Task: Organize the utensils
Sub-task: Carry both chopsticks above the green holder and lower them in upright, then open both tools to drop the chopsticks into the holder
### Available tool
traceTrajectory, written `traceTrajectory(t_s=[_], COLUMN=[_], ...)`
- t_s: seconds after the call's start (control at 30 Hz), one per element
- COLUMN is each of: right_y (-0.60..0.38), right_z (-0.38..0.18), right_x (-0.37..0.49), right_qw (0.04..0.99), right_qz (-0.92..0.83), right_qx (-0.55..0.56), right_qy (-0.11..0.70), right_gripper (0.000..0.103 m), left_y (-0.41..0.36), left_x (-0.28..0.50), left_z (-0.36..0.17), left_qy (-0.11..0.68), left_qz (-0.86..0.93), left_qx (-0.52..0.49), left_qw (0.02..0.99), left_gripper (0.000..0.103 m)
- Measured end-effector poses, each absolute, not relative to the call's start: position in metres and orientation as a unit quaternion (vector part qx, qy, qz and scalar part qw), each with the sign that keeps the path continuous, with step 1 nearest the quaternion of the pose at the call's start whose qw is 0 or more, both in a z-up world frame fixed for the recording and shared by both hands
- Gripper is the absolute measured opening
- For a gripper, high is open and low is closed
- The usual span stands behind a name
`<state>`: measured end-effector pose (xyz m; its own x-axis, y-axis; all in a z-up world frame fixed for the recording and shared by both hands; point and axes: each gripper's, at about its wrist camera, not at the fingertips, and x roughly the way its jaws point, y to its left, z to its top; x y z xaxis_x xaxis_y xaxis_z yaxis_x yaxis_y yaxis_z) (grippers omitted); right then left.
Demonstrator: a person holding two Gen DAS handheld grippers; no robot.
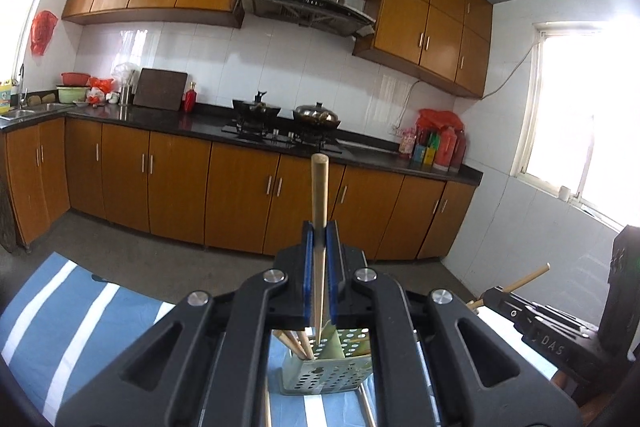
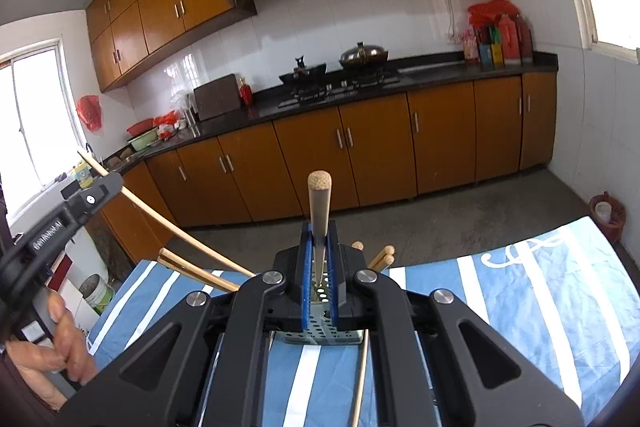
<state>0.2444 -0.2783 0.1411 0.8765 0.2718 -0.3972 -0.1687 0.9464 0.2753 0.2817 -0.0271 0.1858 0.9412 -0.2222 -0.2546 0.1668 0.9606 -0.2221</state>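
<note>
While "DAS" lettering shows only in the left view, left gripper (image 1: 319,239) and right gripper (image 2: 319,239) each pinch a chopstick (image 1: 319,195) over the holder (image 1: 326,373).

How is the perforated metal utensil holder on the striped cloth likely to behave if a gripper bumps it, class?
The perforated metal utensil holder looks thin-walled and hole-punched, so probably light and easy to shove. It stands taller than wide, with wooden chopsticks leaning out, so it may tip. The blue striped cloth under it is wrinkled, so it might drag rather than slide cleanly.
</note>
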Motion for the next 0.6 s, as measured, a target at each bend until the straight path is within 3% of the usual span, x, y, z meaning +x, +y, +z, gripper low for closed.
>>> traceTrajectory(t_s=[0.33, 0.6], right_y=[-0.274, -0.280], right_z=[0.130, 0.142], right_x=[0.255, 0.247], right_qw=[0.957, 0.963], right_qz=[0.110, 0.098], right_qx=[0.118, 0.127], right_qy=[0.240, 0.219], right_gripper=[0.008, 0.018], left_y=[-0.028, -0.018], left_x=[0.306, 0.294], left_z=[0.158, 0.165], left_qy=[0.180, 0.167], left_qz=[-0.096, -0.095], left_qx=[-0.103, -0.110], left_qw=[0.974, 0.975], left_gripper=[0.008, 0.021])
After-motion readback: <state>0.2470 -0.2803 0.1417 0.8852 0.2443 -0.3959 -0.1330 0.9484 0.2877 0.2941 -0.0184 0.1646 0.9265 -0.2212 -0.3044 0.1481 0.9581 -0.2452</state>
